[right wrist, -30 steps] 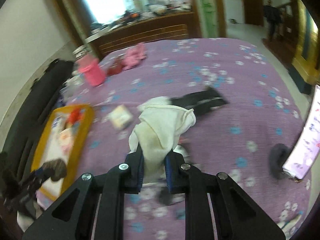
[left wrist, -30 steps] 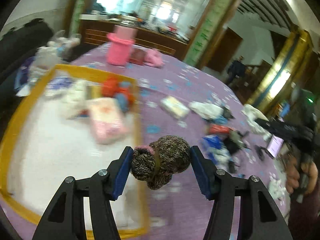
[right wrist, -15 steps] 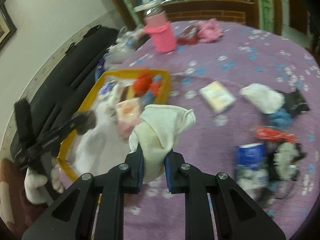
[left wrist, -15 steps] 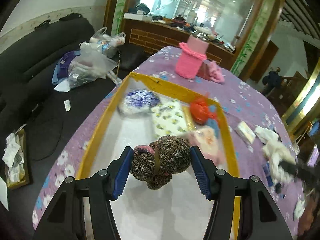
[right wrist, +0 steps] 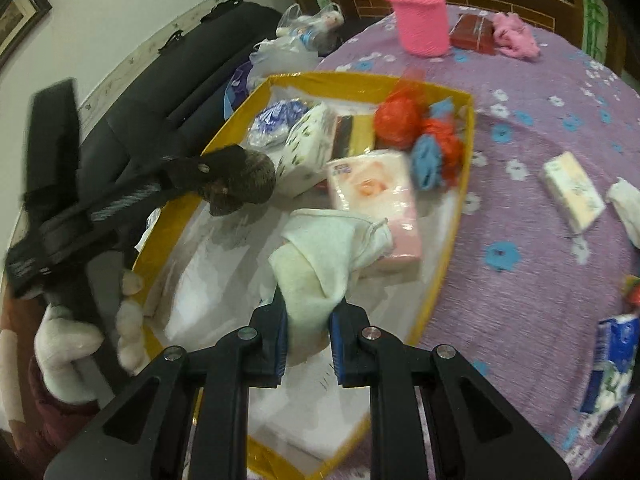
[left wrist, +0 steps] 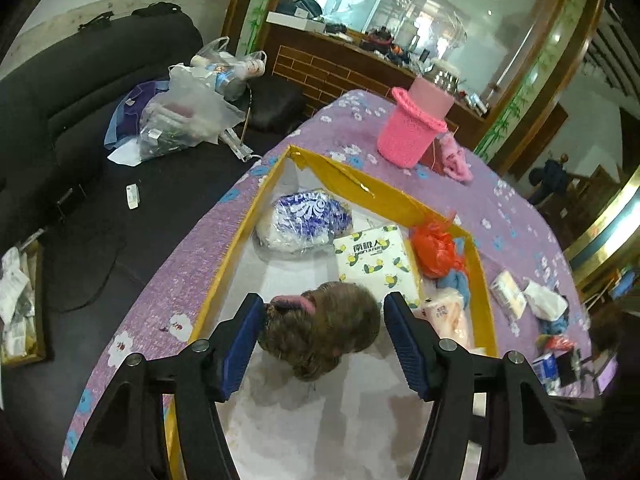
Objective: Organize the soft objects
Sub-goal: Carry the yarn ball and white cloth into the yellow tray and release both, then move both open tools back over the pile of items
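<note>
A yellow-rimmed tray with a white floor lies on the purple flowered table; it also shows in the right wrist view. My left gripper hangs over the tray; a brown knitted ball sits between its blue pads, with a small gap on the right side. The ball also shows in the right wrist view. My right gripper is shut on a cream cloth, held above the tray's near half.
In the tray lie a blue-white wrapped pack, a lemon-print tissue pack, a red bag, blue fabric and a pink tissue pack. A pink knitted holder stands behind. Loose packs and cloths lie to the right. A dark sofa is left.
Both grippers have swung left from the cluttered table to above the tray, carrying their loads. The left gripper's jaws now stand a little wider around the ball.
</note>
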`<state>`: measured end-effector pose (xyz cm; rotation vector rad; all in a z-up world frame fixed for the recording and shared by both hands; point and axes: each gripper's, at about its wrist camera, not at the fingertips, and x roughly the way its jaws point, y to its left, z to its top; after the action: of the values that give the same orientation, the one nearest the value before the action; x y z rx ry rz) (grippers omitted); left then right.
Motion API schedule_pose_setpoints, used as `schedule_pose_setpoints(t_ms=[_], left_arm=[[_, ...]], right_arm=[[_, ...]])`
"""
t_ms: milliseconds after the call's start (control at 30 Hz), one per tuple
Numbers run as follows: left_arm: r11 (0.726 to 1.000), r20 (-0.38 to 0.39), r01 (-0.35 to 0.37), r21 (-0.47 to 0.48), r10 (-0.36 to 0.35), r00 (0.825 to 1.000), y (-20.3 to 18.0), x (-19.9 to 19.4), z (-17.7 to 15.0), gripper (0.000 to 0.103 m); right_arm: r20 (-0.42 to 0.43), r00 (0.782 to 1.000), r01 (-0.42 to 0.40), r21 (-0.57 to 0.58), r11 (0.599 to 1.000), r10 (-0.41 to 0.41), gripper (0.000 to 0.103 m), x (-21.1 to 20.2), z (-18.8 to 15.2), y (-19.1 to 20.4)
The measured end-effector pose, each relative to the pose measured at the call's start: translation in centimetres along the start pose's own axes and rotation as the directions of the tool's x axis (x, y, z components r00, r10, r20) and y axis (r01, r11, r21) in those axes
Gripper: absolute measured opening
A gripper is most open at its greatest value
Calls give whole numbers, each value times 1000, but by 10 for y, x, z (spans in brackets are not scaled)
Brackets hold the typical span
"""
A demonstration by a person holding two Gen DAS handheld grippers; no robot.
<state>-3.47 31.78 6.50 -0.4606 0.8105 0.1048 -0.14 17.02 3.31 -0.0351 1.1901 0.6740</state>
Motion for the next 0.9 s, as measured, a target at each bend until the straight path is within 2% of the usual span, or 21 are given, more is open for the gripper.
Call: schedule_pose_setpoints(t_ms=[33,67,167,367,533,633,733,900], left_arm=[[1000,13,12,-10,-11,1000,2,-5,0,65],[1000,25,18,-17,-17,1000,4,-10,-1,68],[998,62,45,-39,-42,997,9,-27,-3,72],[996,124,83,-40,-78,989,6,-59,-16,74],[993,140,115,-6,-113,984,-14,-77,-30,77],[990,125,135,28,-137,983,-33,-80,-40,79],[986,85,152,65,-158,984,-56,-72,-47,79],[973,12,195,122,-198,980,-104,-56,-58,79]], right_arm=[[-6,1000,-3,0,1000,3,18,6,0,1],[-8,1000,-6,1,1000,6,25,8,1,2],[-20,999,-31,6,999,31,37,19,2,4],[12,999,-41,-25,999,42,38,10,1,9],[79,995,-60,-20,998,61,38,-29,0,0],[146,989,-19,0,1000,19,40,-66,-9,-21],[203,979,23,52,998,-33,52,-97,-19,-53],[293,944,90,217,972,-153,52,-157,-56,-132]])
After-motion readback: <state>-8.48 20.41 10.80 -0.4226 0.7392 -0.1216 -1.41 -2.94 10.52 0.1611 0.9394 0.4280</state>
